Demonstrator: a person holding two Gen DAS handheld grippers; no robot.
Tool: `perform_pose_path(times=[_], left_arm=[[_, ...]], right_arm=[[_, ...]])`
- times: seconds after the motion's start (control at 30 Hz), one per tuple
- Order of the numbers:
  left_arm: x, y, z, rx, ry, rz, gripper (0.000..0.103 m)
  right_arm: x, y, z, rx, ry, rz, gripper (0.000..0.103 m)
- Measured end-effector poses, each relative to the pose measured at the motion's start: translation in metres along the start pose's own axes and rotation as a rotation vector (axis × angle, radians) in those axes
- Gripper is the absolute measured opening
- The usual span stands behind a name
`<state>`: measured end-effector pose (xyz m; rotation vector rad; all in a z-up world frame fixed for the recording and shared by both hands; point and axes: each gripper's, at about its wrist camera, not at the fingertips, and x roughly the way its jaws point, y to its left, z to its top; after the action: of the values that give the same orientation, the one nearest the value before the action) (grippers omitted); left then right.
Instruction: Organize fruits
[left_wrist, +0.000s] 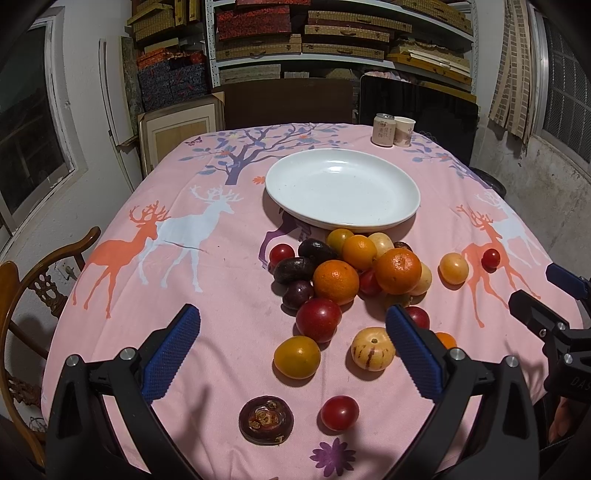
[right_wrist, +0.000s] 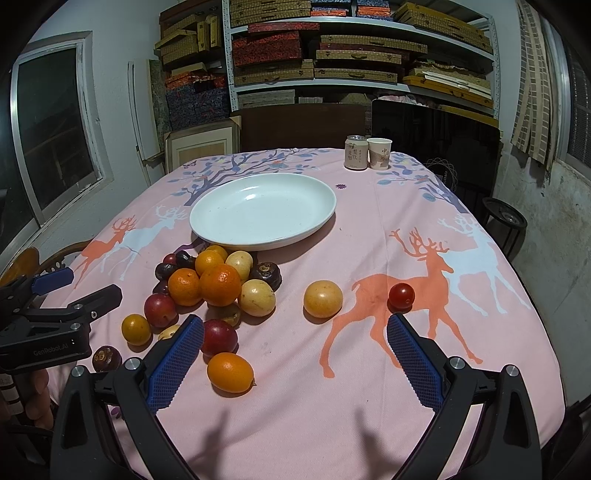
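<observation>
My left gripper (left_wrist: 291, 345) gapes wide, holding nothing; the fruit pile (left_wrist: 354, 273) lies centre frame, just beyond its fingertips, below the white plate (left_wrist: 341, 188). My right gripper (right_wrist: 295, 347) likewise gapes empty.

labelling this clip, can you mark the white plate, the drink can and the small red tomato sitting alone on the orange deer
white plate (right_wrist: 317, 221): right wrist view, bare right rim.
drink can (right_wrist: 356, 153): right wrist view, middle of label.
small red tomato (right_wrist: 401, 295): right wrist view, centre of skin.
</observation>
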<state>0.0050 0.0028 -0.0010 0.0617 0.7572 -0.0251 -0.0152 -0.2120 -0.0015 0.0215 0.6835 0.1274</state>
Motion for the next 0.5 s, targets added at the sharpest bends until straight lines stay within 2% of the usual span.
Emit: perform_pose_path(times=[0.5], left_arm=[[0.0026, -0.0019, -0.0009, 0.002, 0.003, 0.001, 0.099]], right_arm=[[0.0025, -0.0004, -0.0048, 0.0, 0.004, 0.003, 0.099]])
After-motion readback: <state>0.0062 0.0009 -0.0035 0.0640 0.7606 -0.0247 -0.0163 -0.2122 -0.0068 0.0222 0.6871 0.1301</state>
